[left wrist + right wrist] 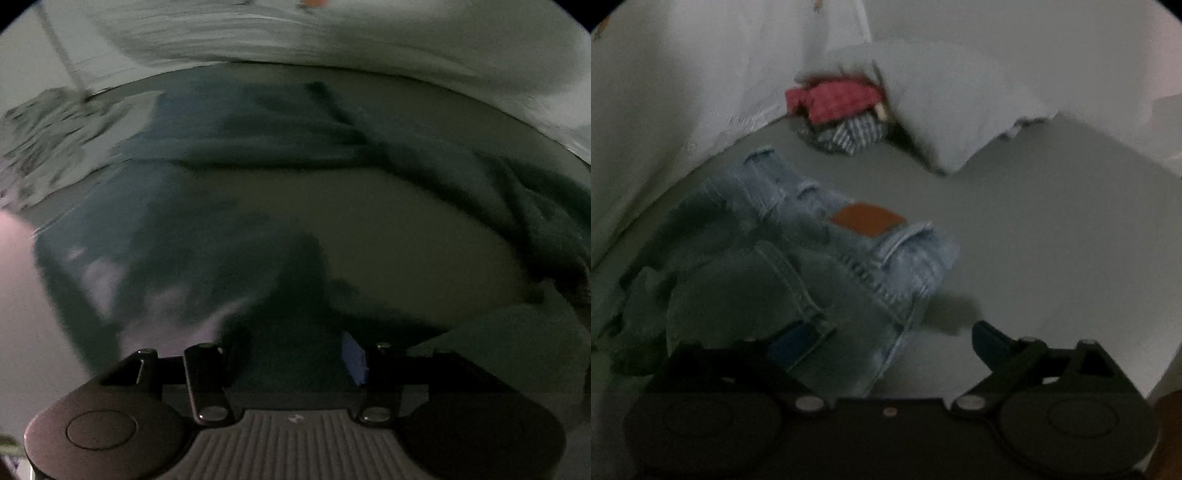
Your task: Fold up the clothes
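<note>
Right gripper (pixel 886 347) spread wide over light-blue jeans (pixel 827 258) on grey sheet (pixel 1052 240). Left gripper (pixel 291 354) parted, cloth between fingers, grip unclear. Far off: red and striped clothes (pixel 838 114), white pillow (pixel 945 110).

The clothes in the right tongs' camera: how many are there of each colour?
Light blue jeans: 1
Red garment: 1
Striped garment: 1
Total: 3, though the far pile is too blurred to rule out more.
</note>
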`<state>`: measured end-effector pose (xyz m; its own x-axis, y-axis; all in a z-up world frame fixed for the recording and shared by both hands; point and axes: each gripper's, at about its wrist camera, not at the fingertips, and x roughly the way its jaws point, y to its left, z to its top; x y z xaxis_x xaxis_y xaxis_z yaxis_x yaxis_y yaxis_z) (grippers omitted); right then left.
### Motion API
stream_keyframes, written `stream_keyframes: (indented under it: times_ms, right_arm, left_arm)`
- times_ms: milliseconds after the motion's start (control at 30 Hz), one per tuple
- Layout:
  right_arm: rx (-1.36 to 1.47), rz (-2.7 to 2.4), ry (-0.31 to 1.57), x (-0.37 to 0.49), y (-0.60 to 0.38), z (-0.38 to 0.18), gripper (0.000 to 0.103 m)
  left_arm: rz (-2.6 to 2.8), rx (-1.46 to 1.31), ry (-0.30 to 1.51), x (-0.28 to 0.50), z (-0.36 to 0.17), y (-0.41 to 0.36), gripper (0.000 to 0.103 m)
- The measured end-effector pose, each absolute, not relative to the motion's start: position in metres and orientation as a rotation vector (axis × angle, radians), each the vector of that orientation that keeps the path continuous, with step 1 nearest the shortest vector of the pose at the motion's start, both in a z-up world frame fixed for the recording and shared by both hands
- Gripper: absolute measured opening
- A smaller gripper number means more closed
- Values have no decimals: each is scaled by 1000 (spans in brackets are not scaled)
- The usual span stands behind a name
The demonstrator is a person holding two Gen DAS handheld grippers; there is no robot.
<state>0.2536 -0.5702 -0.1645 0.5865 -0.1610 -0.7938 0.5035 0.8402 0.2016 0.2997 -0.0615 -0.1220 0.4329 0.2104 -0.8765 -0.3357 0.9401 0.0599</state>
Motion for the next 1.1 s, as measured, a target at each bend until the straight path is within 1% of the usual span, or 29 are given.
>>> stream_keyframes:
  times_ms: [67, 100, 133, 167, 200, 300, 467, 533, 700, 767, 800, 833, 900, 1100]
  right_arm:
    - [442, -370, 880, 256, -565, -169, 95]
    - [434, -358, 895, 258, -561, -172, 95]
    - [408, -356, 905, 262, -555, -175, 99]
    - [367, -358, 906, 263, -549, -175, 102]
    - [325, -362, 907, 264, -542, -175, 103]
    - [259, -378, 864, 266, -527, -180, 103]
    - [255, -407, 787, 258, -520, -185, 103]
    - [251, -415, 747, 248, -517, -185, 103]
    - [267, -493, 703, 236, -501, -186, 103]
    - [273, -551, 659, 231, -491, -190, 103]
    - [271, -578, 630, 228, -485, -192, 103]
    - [269, -602, 610, 226, -481, -194, 103]
    - [270, -637, 596, 225, -476, -195, 103]
    - [276, -662, 582, 222, -475, -195, 103]
  left_arm:
    - [392, -151, 1066, 287, -119, -49, 58]
    - [421, -160, 1063, 280, -117, -42, 62]
    - [452, -166, 1059, 273, -115, -35, 66]
    - [478, -171, 1054, 266, -113, -27, 68]
    - [494, -174, 1051, 260, -111, -20, 70]
    - [547, -185, 1043, 242, -108, 6, 75]
    - [638, -333, 1007, 228, -114, 74, 77]
    - [652, -367, 987, 230, -117, 106, 81]
    - [663, -456, 949, 253, -131, 187, 82]
    - [668, -541, 922, 263, -142, 216, 87]
    - [665, -582, 919, 267, -149, 225, 92]
    - [646, -608, 912, 272, -152, 230, 102]
    - [588, -600, 884, 281, -152, 226, 103]
    - [646, -393, 884, 293, -160, 196, 101]
